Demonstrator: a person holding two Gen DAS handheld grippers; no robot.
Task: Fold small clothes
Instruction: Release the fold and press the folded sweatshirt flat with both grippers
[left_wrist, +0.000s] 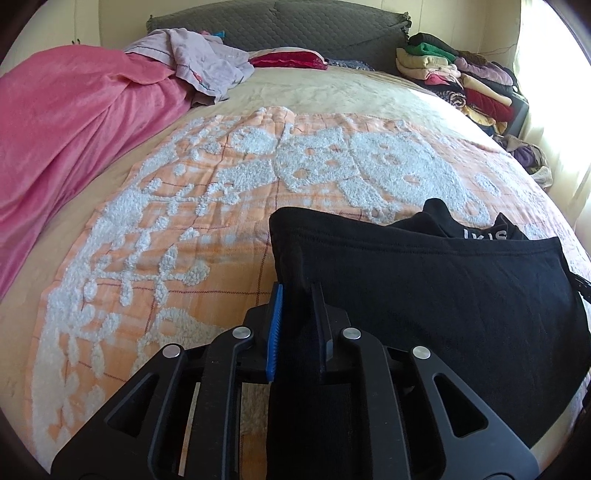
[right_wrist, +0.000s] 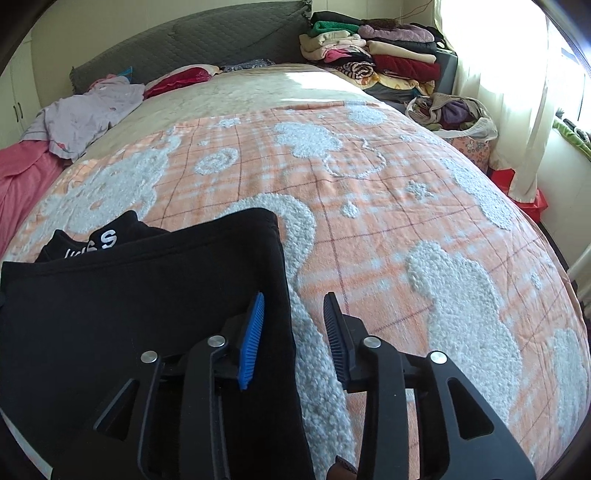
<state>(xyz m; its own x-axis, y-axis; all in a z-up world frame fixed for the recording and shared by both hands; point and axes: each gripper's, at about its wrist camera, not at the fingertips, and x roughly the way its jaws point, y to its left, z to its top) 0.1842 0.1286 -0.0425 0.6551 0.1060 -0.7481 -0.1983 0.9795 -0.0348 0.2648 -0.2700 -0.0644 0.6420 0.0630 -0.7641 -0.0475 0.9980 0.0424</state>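
Note:
A black garment (left_wrist: 424, 288) with white lettering near its far edge lies folded flat on the orange-and-white tufted blanket (left_wrist: 166, 240) that covers the bed. My left gripper (left_wrist: 297, 291) is shut on the garment's left edge, and black cloth fills the narrow gap between its pads. In the right wrist view the same garment (right_wrist: 129, 295) fills the lower left. My right gripper (right_wrist: 295, 299) stands open over the garment's right edge. That edge lies just inside its left blue pad, with bare blanket (right_wrist: 388, 221) showing in the rest of the gap.
A pink blanket (left_wrist: 66, 122) is heaped along the bed's left side with lilac clothes (left_wrist: 199, 59) on it. A grey headboard (left_wrist: 280, 26) stands at the back. Stacked folded clothes (right_wrist: 380, 55) and a bag of clothes (right_wrist: 454, 114) sit at the right by the curtain (right_wrist: 517, 92).

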